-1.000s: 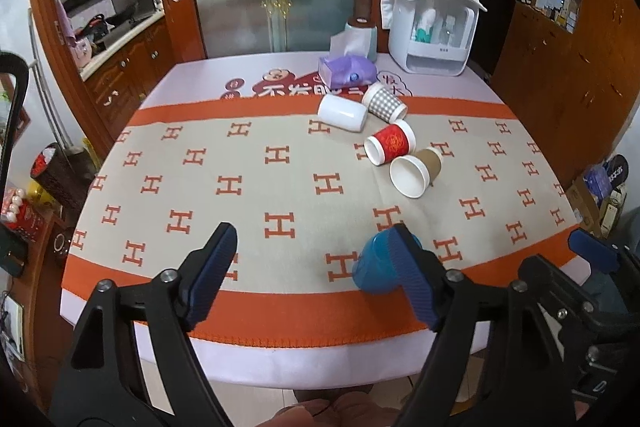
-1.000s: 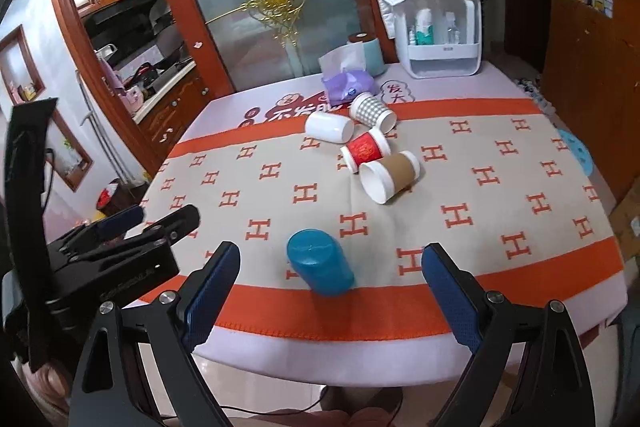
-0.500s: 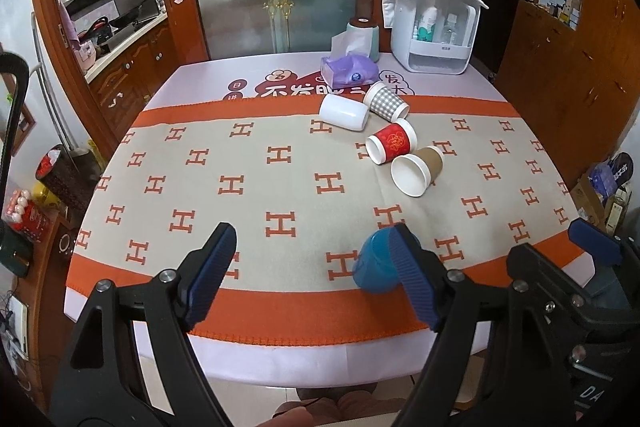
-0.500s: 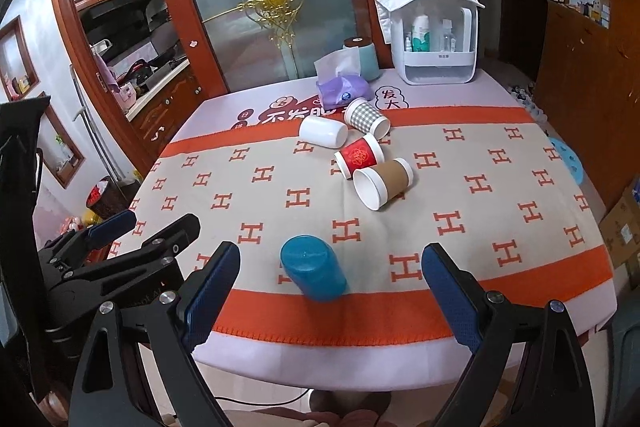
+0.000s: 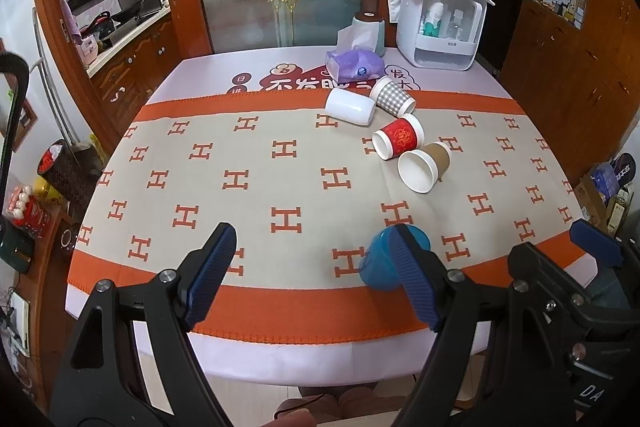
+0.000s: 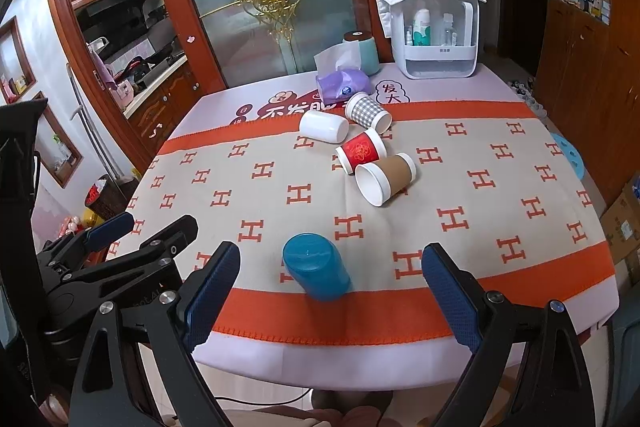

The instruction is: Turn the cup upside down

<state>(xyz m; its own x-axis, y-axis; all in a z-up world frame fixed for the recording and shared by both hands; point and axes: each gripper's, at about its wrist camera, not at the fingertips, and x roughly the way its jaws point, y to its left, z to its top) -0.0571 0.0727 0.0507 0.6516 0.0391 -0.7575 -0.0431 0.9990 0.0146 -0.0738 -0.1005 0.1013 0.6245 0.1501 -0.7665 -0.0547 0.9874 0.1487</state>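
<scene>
The blue cup (image 6: 316, 267) stands mouth-down on the surface (image 6: 520, 307), just ahead of the right gripper (image 6: 330, 291) and between its wide-spread jaws. It looks like light, stiff, smooth plastic; grip across its mid-wall. The left gripper (image 5: 316, 279) is wide too.

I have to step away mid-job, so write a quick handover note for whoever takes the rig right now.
Left claw: open, empty, held back at the near table edge.
Right claw: open, empty, also at the near edge, with the blue cup ahead between its fingers, untouched.
Blue cup: already mouth-down on the orange border of the tablecloth.
Lying on their sides further back: brown cup, red cup, checked cup, white cup.
Done: the blue cup, by the look of it.
Left: probably the four lying cups; the brown one is nearest.
</scene>
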